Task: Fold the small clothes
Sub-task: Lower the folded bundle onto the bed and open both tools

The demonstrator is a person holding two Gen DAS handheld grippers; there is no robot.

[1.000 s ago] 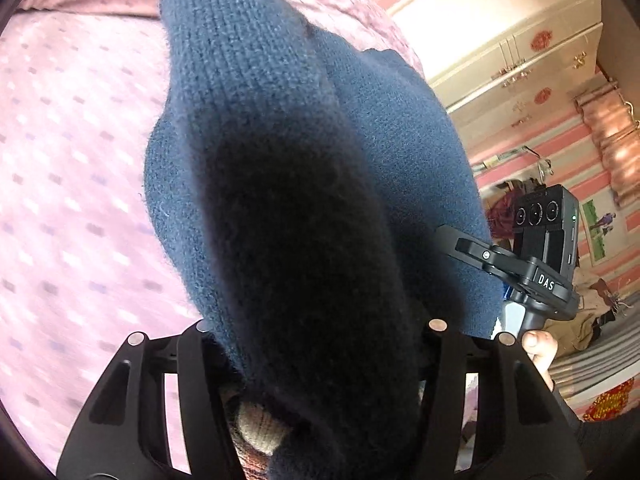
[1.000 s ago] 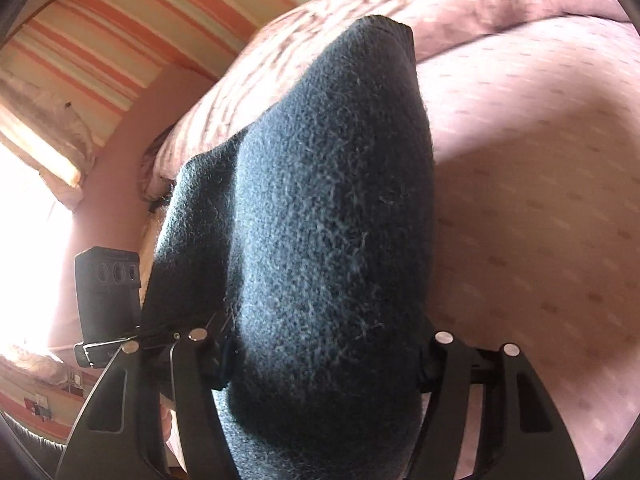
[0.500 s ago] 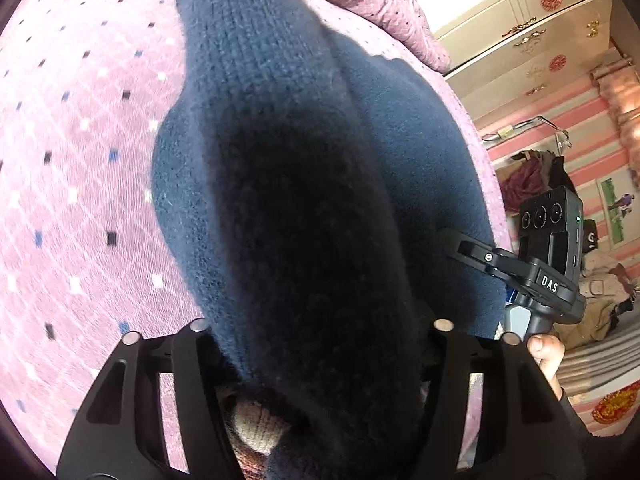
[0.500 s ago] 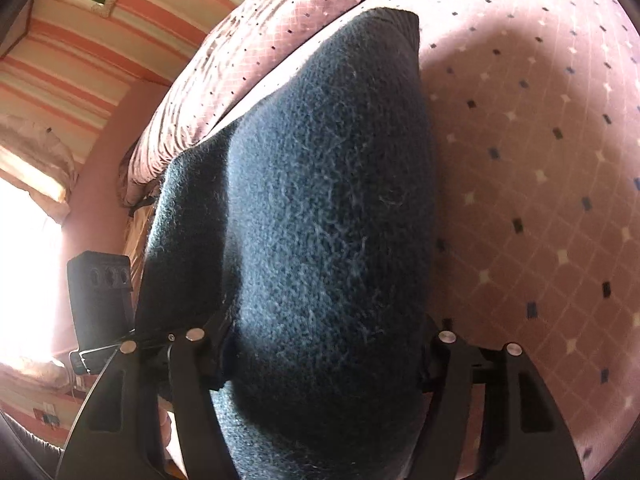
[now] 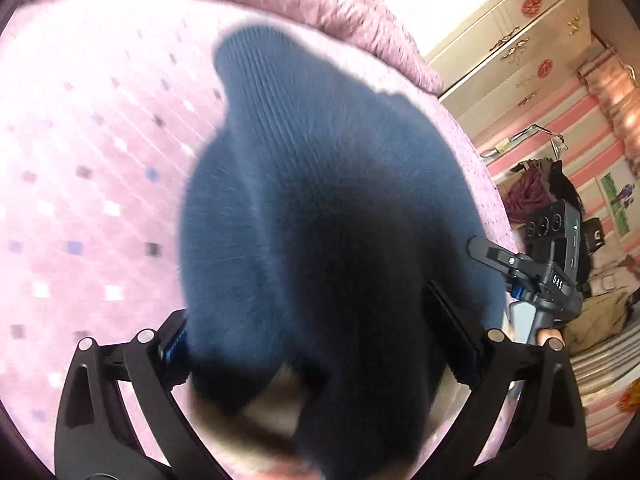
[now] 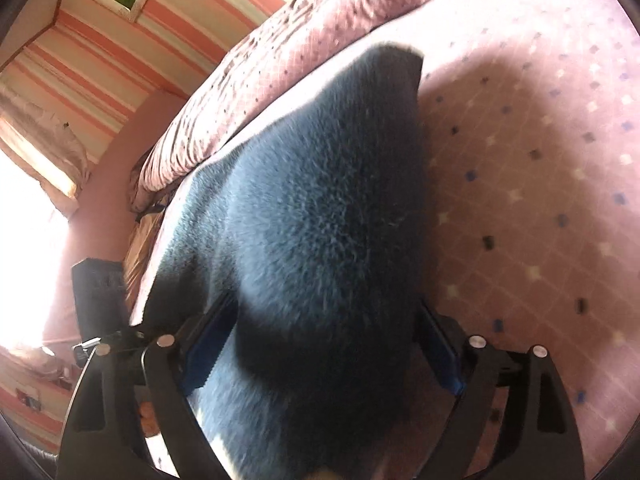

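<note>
A dark navy knitted garment (image 5: pixel 320 200) fills the middle of the left wrist view and lies forward onto the pink quilted bedcover (image 5: pixel 80 200). A cream patch of cloth (image 5: pixel 272 404) shows under its near end. My left gripper (image 5: pixel 308 320) has its jaws opening, spread wide, with the garment loose between them. In the right wrist view the same navy garment (image 6: pixel 320 200) runs forward over the bedcover (image 6: pixel 540 200). My right gripper (image 6: pixel 326 308) is also opening, its blue pads (image 6: pixel 208 344) bare and off the cloth. The right gripper's body (image 5: pixel 552 264) shows at the right of the left wrist view.
A bunched pink quilt (image 6: pixel 280 60) lies along the far side of the bed. A cream wardrobe (image 5: pixel 500 20) and a heap of clothes (image 5: pixel 532 184) stand past the bed's right edge. Striped walls and a bright window (image 6: pixel 24 240) are on the left.
Both grippers have come down closer to the bedcover, and both pairs of jaws have spread much wider. The navy garment, gripped before, now sits slack between the fingers.
</note>
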